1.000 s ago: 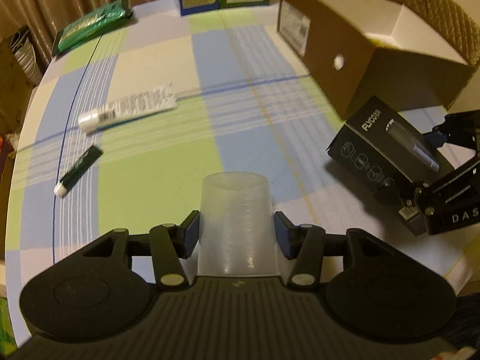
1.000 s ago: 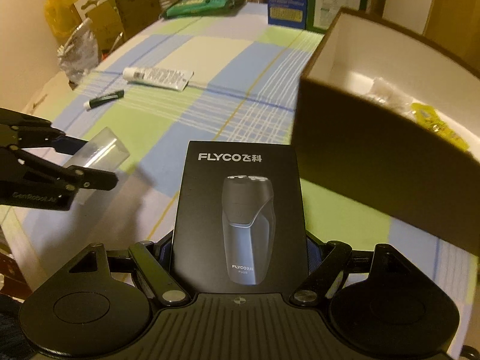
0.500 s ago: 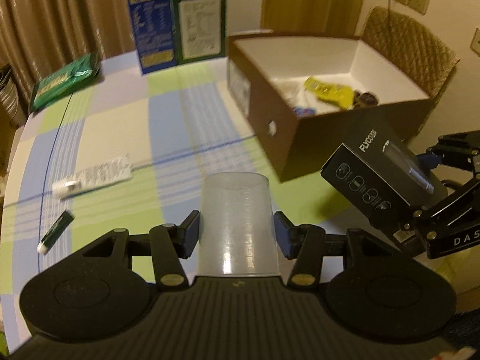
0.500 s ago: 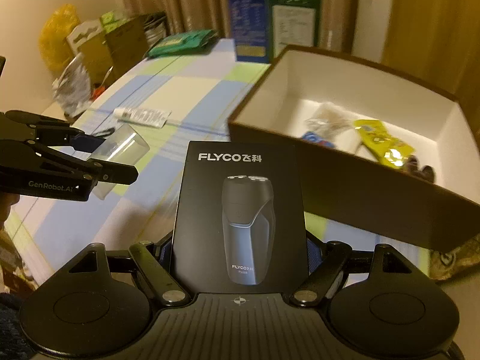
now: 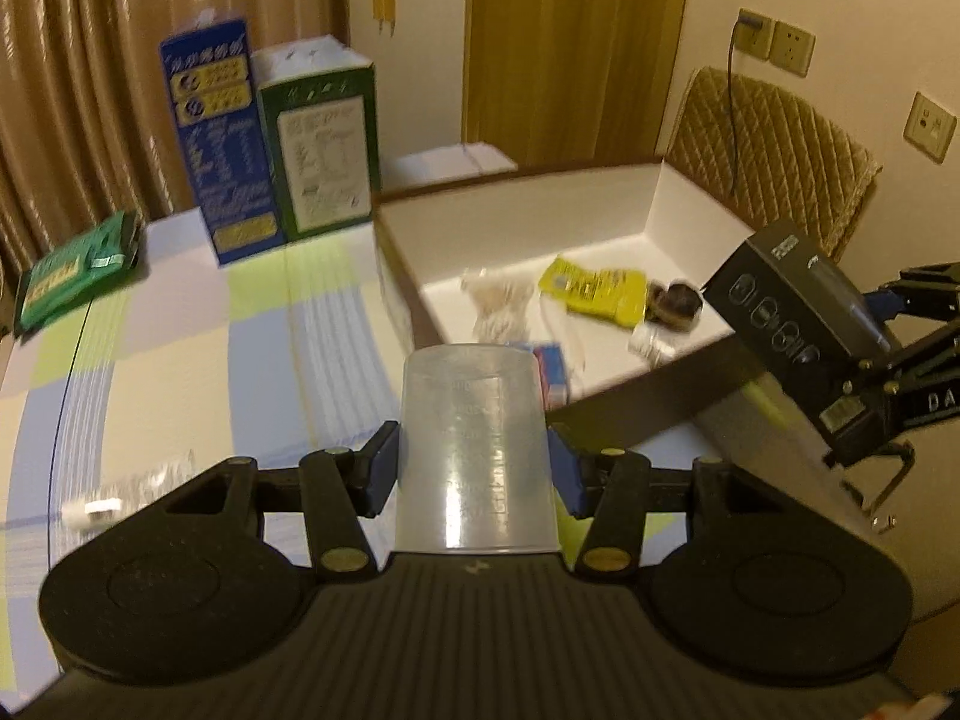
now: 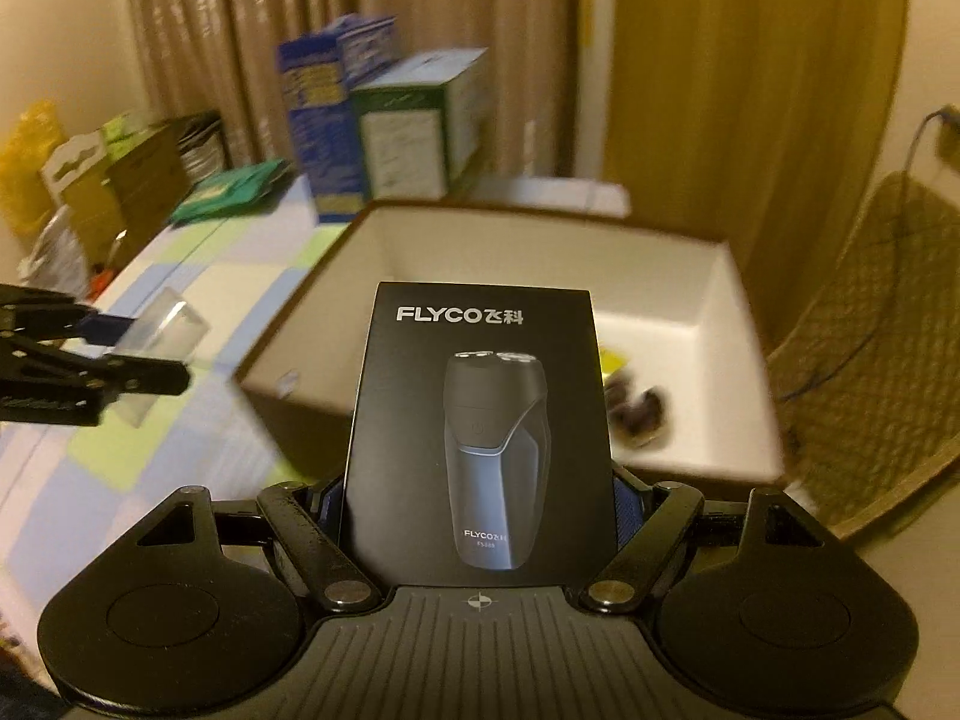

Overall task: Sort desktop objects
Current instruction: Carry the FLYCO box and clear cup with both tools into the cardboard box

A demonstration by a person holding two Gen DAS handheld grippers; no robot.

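Shaver box (image 6: 480, 438): black FLYCO carton, centre of right wrist view, clamped between the jaws of the right gripper (image 6: 480, 480); also seen at right edge of left view, over the near right corner of the storage box.
Cup (image 5: 477, 450): clear measuring cup, lower centre of left view, upside down as seen, left gripper (image 5: 474, 474) jaws closed on its sides.
Storage box (image 5: 654, 228): open, brown outside, white inside; holds yellow packet (image 5: 600, 294), a pale bundle, a dark item, blurred.
Change: a second ago both cameras looked down at the checked tablecloth (image 5: 180, 330); now both are raised and swung toward the box, whose interior fills mid-frame. Both frames are motion-blurred.
Meaning: both picks done, both loads in transit; drop-off likely next, shaver box closest.
Left on table: white tube (image 5: 96, 507) at lower left, blurred, not yet sorted.
Risk: two grippers converging on one opening.
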